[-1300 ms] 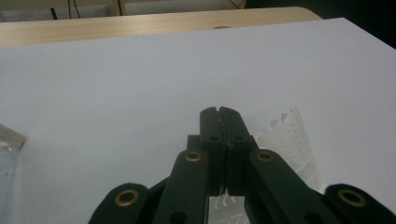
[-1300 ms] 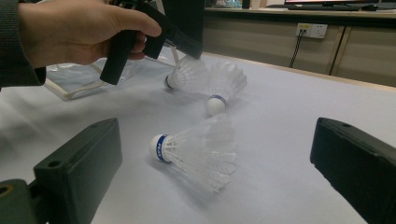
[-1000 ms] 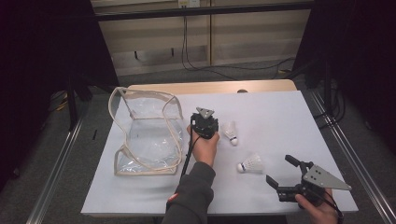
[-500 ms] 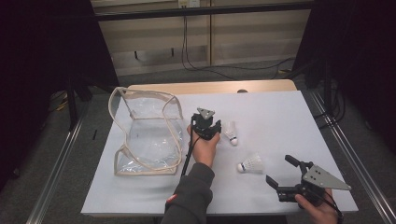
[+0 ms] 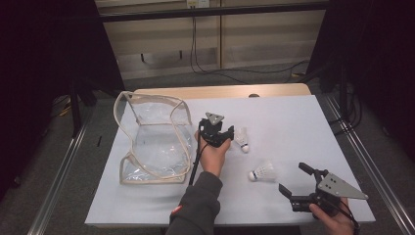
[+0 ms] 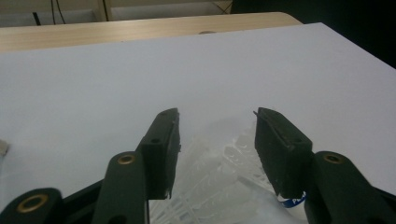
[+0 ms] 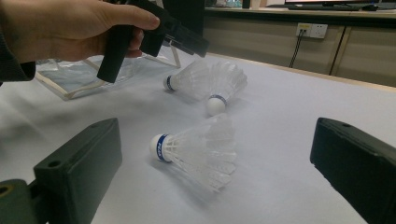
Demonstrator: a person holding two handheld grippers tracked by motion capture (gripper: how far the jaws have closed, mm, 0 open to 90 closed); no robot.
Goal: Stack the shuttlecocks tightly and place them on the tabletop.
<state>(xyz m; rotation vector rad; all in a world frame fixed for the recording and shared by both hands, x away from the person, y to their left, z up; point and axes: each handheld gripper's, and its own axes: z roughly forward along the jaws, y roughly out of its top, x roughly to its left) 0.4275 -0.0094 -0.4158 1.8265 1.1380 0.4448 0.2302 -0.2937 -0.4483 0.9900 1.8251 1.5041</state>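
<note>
Three white shuttlecocks lie on the white table (image 5: 293,117). One (image 5: 263,172) (image 7: 201,149) lies just ahead of my right gripper (image 5: 293,177) (image 7: 217,128), which is open and low at the front right. Two more (image 7: 222,86) (image 7: 187,78) lie close together by the left gripper (image 5: 226,133) (image 7: 198,46); the high view shows one of them (image 5: 241,139). My left gripper (image 6: 217,119) is open and tilted down, with a shuttlecock's feathers (image 6: 219,172) between and below its jaws. I cannot tell whether they touch.
A clear plastic bag (image 5: 151,142) with a beige trim stands open on the left part of the table, right beside the left hand. A wooden strip (image 5: 220,91) runs along the far edge. Metal rails flank both sides.
My left gripper has dipped slightly toward the shuttlecocks. The right gripper and the shuttlecocks have stayed put.
</note>
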